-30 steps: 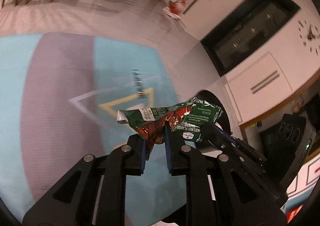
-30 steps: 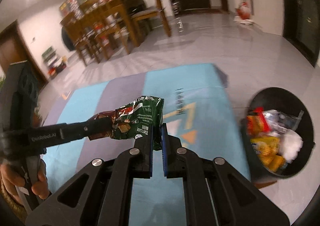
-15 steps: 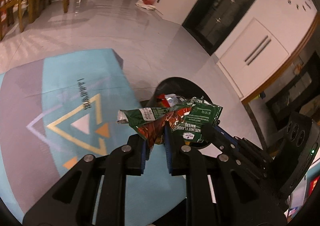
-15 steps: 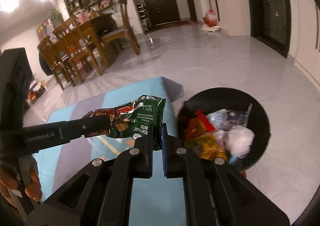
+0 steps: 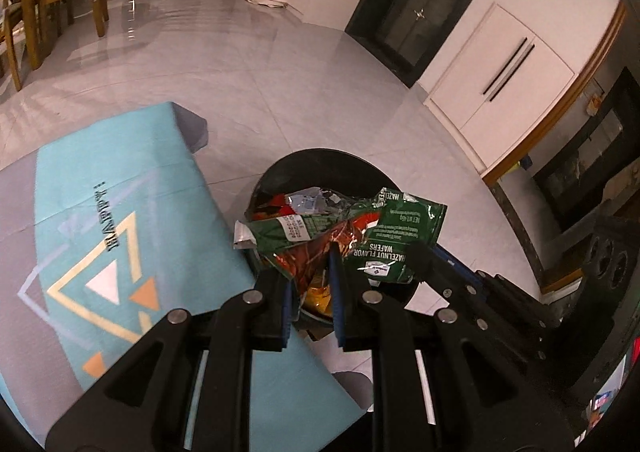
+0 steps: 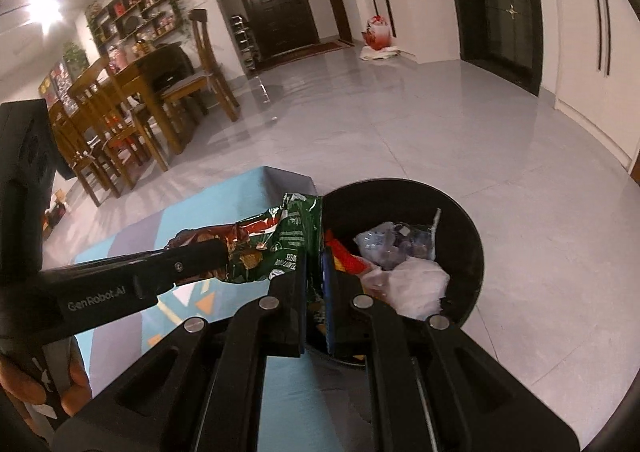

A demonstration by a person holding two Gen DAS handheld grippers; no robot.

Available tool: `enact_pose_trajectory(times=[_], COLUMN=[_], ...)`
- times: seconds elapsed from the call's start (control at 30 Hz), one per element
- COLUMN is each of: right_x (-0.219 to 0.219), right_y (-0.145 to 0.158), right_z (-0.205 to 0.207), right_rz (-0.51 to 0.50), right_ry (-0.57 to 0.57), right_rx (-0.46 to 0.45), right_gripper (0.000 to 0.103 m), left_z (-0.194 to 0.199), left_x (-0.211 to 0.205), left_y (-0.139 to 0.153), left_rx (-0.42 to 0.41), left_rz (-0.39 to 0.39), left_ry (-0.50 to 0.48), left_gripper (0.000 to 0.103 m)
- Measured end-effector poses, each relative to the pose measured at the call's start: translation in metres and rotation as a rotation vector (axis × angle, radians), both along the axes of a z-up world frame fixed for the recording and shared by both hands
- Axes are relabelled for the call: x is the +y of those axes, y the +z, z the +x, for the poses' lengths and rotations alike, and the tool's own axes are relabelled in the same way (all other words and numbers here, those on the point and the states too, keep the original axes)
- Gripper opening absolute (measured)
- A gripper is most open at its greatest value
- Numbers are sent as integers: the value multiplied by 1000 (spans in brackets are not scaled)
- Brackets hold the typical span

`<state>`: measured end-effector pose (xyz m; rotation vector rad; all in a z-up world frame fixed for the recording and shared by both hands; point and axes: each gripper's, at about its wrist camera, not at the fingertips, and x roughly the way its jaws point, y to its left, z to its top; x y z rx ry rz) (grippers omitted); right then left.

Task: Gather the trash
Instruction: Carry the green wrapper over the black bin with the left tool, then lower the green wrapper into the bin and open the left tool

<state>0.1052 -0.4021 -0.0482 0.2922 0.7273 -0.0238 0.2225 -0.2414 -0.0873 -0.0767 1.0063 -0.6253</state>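
A crumpled green and red wafer wrapper point(image 5: 372, 236) hangs between both grippers, just above the near rim of a round black trash bin point(image 5: 320, 160). My left gripper point(image 5: 310, 272) is shut on its red, crumpled end. My right gripper point(image 6: 315, 272) is shut on its green end point(image 6: 296, 236). The bin point(image 6: 460, 212) holds several wrappers and white plastic bags. In the right wrist view the left gripper's finger point(image 6: 188, 260) comes in from the left.
A teal and grey floor mat point(image 5: 100, 212) with a triangle print lies left of the bin. Grey tiled floor surrounds it. Wooden dining chairs and a table point(image 6: 132, 104) stand far left. White cabinets point(image 5: 500, 68) line the right wall.
Both grippers have carried the wrapper from above the mat rightwards, to above the bin's near rim. The bin now sits closer and more central in both views.
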Motion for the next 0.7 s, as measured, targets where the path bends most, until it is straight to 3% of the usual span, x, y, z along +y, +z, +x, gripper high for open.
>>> enact_pose_trajectory(times=[0.33,0.7], right_x=[-31,-43], right_y=[-18,-30], right_z=[12,33], right_rz=[-12,22], right_ry=[-70,-81], right_rx=[82,155], right_gripper=[8,8], left_z=[15,33], left_x=[-48,-67], left_y=[-29,-46], left_rx=[46,61], left_rz=[36,79], left_ry=[-40,-36], left_gripper=[17,17])
